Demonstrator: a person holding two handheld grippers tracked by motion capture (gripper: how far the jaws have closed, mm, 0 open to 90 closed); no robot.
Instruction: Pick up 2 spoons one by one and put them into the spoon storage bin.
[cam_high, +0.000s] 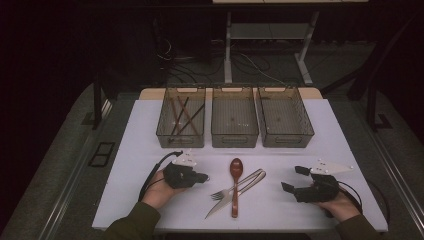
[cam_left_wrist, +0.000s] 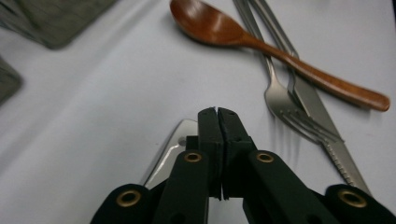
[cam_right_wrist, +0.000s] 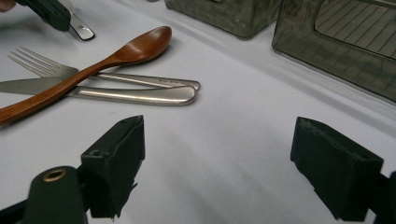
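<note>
**Left gripper clenched on a metal piece beside the cutlery pile**

The left gripper (cam_high: 202, 176) sits at the left of the white tabletop (cam_high: 150, 150), its jaws pressed together. In the left gripper view a shiny flat metal piece (cam_left_wrist: 169, 151) pokes out from under them; the right gripper view shows the same rounded end (cam_right_wrist: 81, 29) sticking out past the gripper's tip. Most of it is hidden by the jaws, so what kind of utensil it is cannot be told.

Just to its right lies a pile of three: one reddish-brown wooden spoon (cam_high: 235, 180), glossy, bowl pointing toward the bins, lying across one steel fork (cam_high: 220, 193) and one steel knife (cam_high: 216, 209) with a serrated edge. The two steel handles run side by side under the spoon.

At the right, the right gripper (cam_high: 295, 179) rests released, jaws wide apart with only bare tabletop between them.

Along the far edge stand three translucent grey bins: the left bin (cam_high: 181, 141) holds several dark chopsticks, too crossed to count; the middle bin (cam_high: 234, 140) and right bin (cam_high: 286, 140) follow.
</note>
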